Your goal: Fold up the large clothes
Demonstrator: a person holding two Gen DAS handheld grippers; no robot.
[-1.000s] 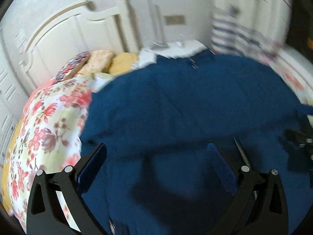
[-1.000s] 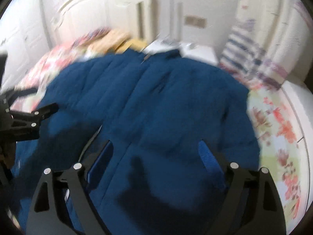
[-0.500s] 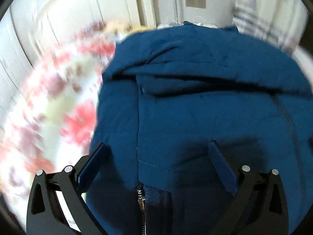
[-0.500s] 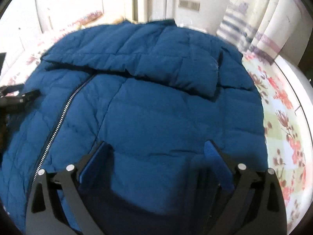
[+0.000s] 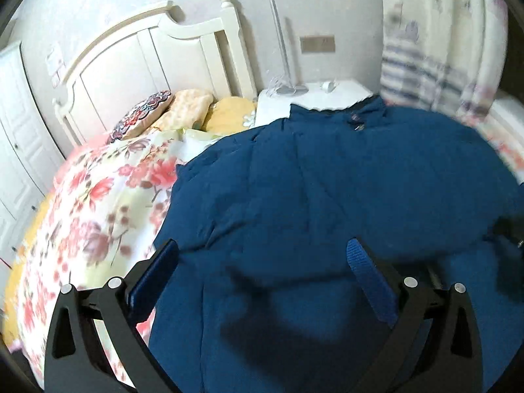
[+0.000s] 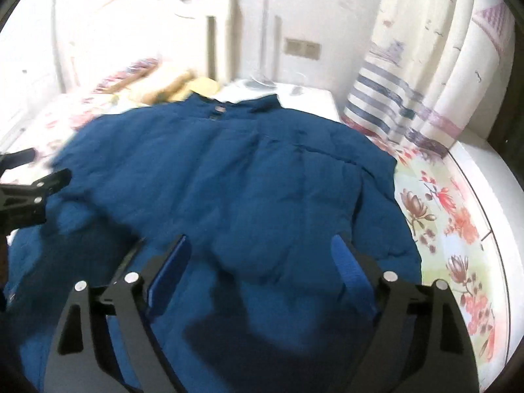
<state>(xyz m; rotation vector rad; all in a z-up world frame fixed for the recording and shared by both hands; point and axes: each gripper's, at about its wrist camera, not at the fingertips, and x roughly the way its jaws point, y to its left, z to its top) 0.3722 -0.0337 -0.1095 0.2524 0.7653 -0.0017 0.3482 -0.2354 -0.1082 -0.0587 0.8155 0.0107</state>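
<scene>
A large dark blue padded jacket [image 5: 344, 190] lies spread over the bed, collar toward the far nightstand; it also fills the right wrist view [image 6: 235, 190]. My left gripper [image 5: 262, 262] is open and empty, held above the jacket's left part near its edge. My right gripper [image 6: 262, 255] is open and empty above the jacket's right part. The left gripper shows at the left edge of the right wrist view [image 6: 29, 193]. The right gripper is a dark shape at the right edge of the left wrist view [image 5: 507, 242].
The bed has a floral cover [image 5: 91, 203] [image 6: 455, 229], pillows [image 5: 190, 108] and a white headboard [image 5: 147, 59]. A white nightstand [image 5: 321, 95] stands beyond the collar. Striped curtains [image 6: 409, 91] hang at the right. White wardrobe doors [image 5: 16, 131] stand at the left.
Both grippers have risen and pulled back from close over the jacket. The views now take in the headboard and pillows again. Both grippers stayed open.
</scene>
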